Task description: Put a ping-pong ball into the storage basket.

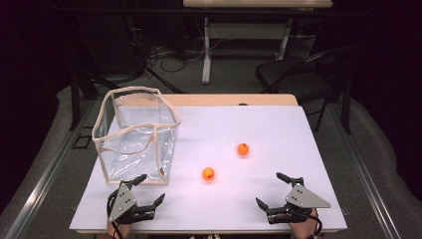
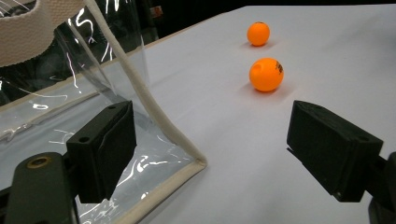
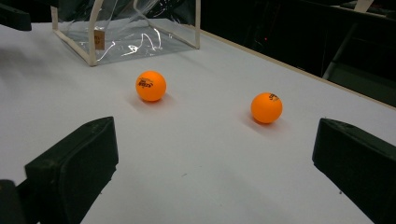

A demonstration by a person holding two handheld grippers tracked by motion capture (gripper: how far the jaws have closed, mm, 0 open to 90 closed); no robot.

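Both grippers, left gripper [image 1: 148,188] and right gripper [image 1: 271,190], are held low with jaws spread wide and empty, so the two orange balls [image 1: 208,173] [image 1: 243,149] ahead of the fingertips, near the clear bag [image 1: 135,135], can be reached.

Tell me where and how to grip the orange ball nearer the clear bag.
Grip the nearer orange ball across its widest middle, coming from above with the right gripper open. It is round and sits free on the white table, apart from the clear bag, so a low side pinch would likely roll it.

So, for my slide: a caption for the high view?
Two open grippers rest near two orange balls beside a clear bag.
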